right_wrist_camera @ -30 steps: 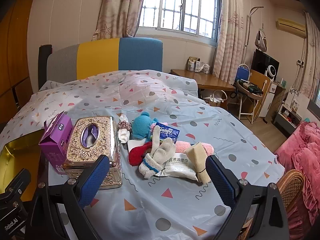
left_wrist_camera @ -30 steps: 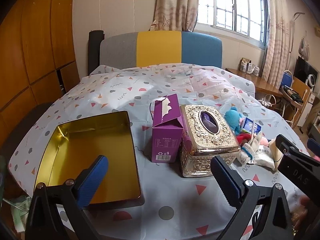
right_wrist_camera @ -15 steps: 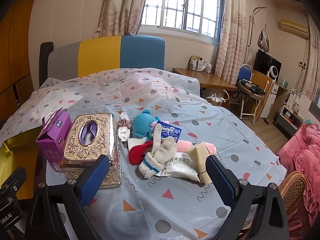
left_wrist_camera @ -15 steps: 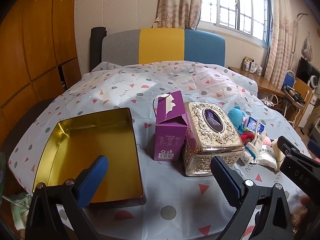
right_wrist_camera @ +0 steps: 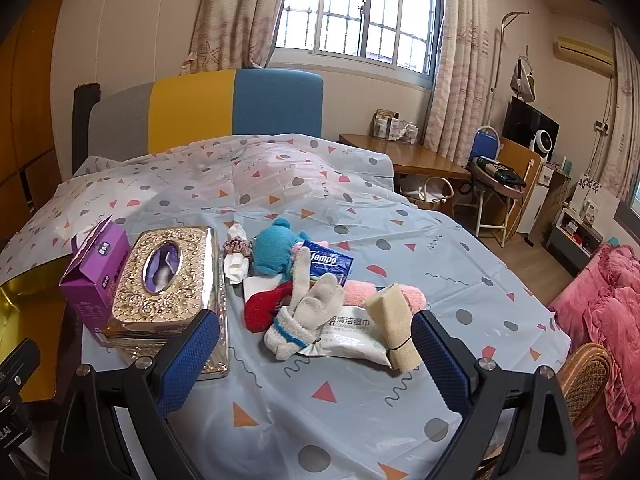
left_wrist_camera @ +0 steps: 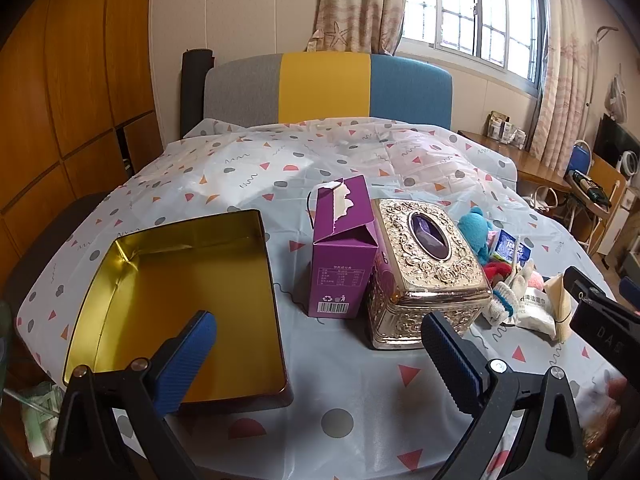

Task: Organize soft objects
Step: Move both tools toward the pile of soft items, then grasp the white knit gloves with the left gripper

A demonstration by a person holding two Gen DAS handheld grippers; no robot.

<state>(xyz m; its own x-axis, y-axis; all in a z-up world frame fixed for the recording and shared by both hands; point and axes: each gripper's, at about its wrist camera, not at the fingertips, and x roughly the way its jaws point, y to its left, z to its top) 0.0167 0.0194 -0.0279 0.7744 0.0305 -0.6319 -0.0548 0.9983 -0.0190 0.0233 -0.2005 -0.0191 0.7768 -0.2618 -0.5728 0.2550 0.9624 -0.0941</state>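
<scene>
Left gripper (left_wrist_camera: 318, 356): jaws spread wide, nothing between the blue-padded fingers (left_wrist_camera: 184, 354), which rise from the lower frame corners. Right gripper (right_wrist_camera: 314, 354): likewise wide apart and empty, its black frame also entering the right edge of the left wrist view.

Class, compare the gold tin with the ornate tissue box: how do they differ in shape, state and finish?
The gold tin is wide, shallow and open, with nothing in it; the tissue box is taller and closed, with an oval opening on top. The tin's walls are smooth; the tissue box is embossed with floral scrollwork. Both are rectangular, shiny gold, and rest on the patterned sheet.
</scene>
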